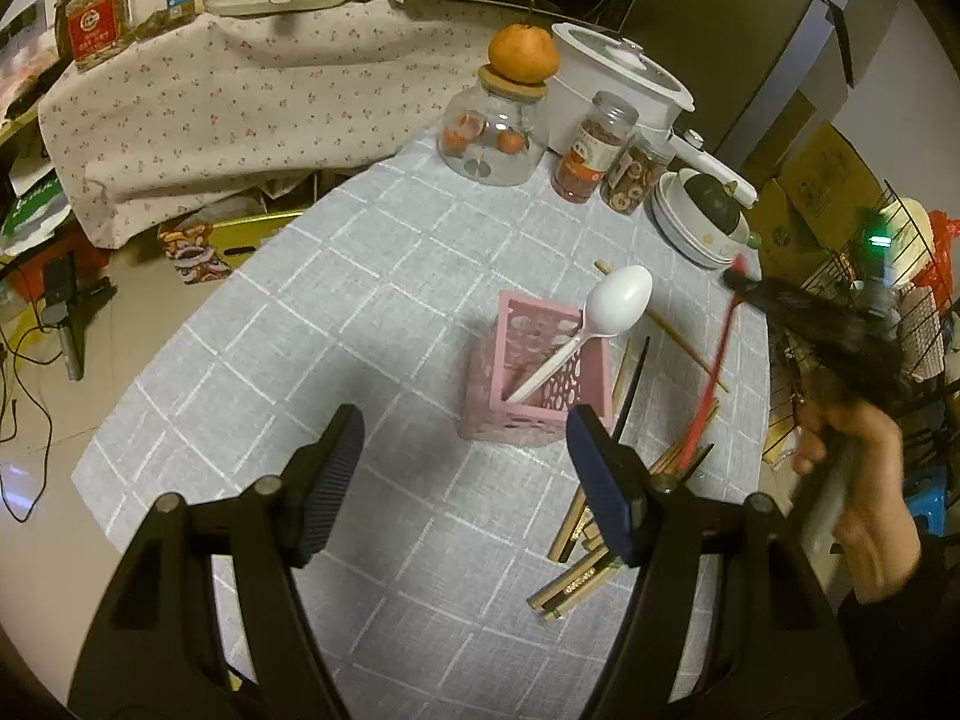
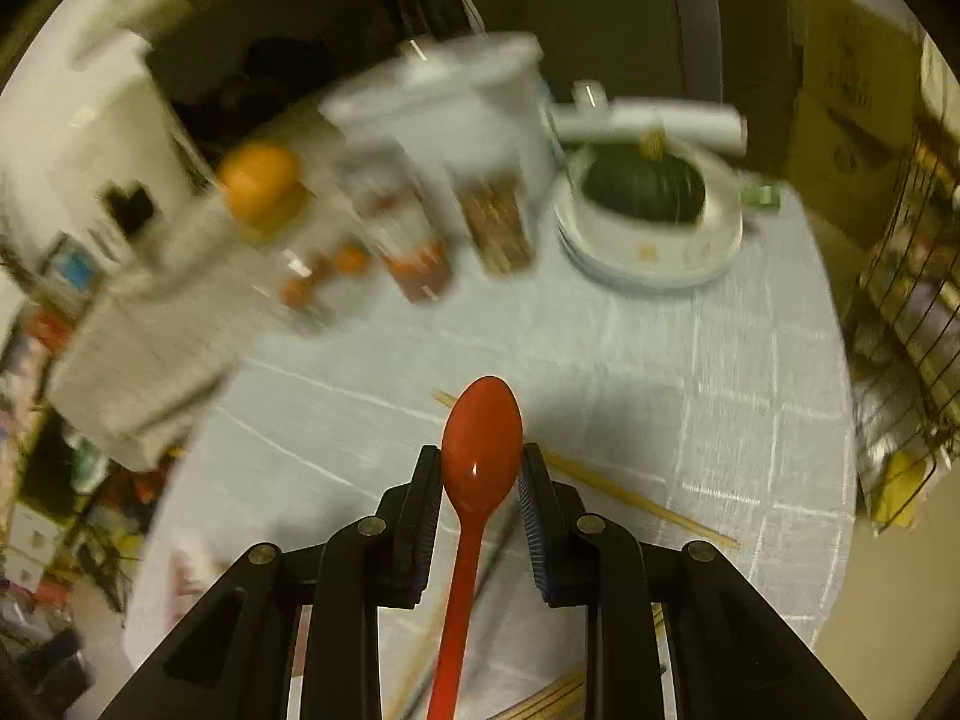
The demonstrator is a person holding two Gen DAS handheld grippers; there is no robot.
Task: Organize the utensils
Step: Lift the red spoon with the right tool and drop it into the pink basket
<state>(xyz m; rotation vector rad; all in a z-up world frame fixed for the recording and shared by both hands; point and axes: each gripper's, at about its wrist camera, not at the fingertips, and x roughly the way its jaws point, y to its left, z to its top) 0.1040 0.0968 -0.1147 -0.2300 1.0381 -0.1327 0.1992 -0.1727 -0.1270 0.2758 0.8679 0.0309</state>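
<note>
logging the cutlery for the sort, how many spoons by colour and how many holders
white spoon: 1, standing in the pink holder
red spoon: 1, held in the right hand-held gripper
pink holder: 1
total: 3
The chopsticks lie in an overlapping pile, so they are left uncounted.

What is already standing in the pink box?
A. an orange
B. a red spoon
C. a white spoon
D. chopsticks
C: the white spoon leans in the pink box, handle down; the red spoon is clamped by the bowl in the right gripper.
</note>
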